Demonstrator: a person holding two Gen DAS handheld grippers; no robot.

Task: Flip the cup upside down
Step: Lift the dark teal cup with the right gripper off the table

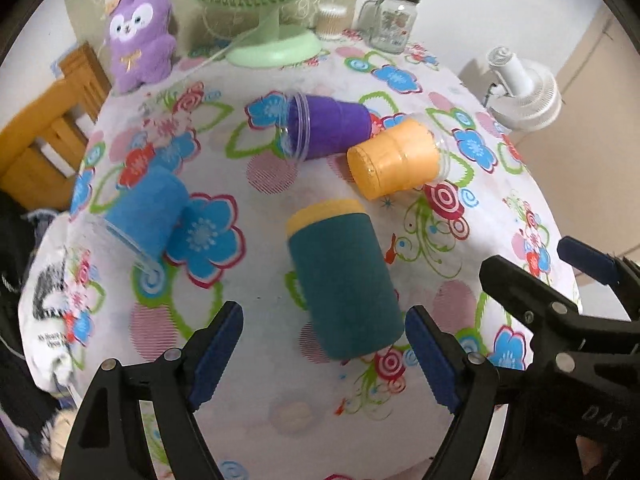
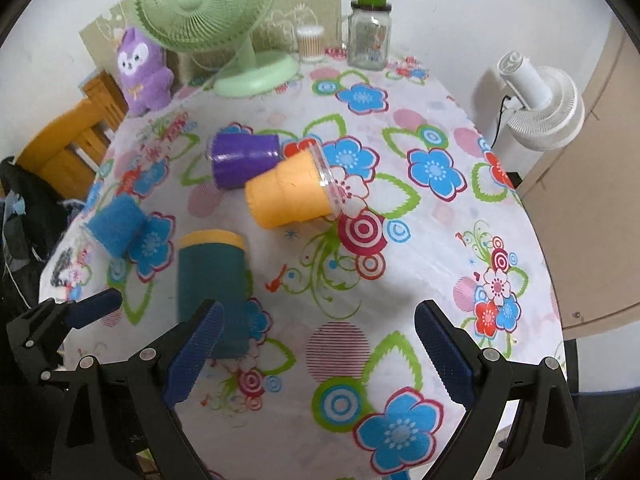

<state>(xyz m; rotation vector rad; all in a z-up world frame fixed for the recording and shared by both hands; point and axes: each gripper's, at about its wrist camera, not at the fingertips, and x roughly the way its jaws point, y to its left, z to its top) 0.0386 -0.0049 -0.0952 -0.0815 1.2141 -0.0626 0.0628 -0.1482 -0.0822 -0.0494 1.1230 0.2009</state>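
Left gripper (image 1: 324,356) wide open, empty, straddling the near end of tall teal felt-wrapped cup (image 1: 344,280), apparently for grasping; right gripper (image 2: 316,356) open, empty alongside.

Floral-clothed table (image 2: 420,240); four cups (image 1: 344,280) lying sideways; green fan (image 2: 240,60), purple plush (image 2: 146,76), glass jar (image 2: 368,36) behind

Matt, felt-like teal sleeve on the yellow-topped cup (image 1: 344,280). Clear glossy plastic at the rims of the purple cup (image 1: 320,126) and orange cup (image 2: 296,194). Printed floral cloth over the desk (image 2: 420,248). Ribbed blue pads on black plastic fingers (image 1: 218,354). Plush toy (image 1: 138,38); glass jar (image 2: 368,38); wooden chair (image 1: 44,136).
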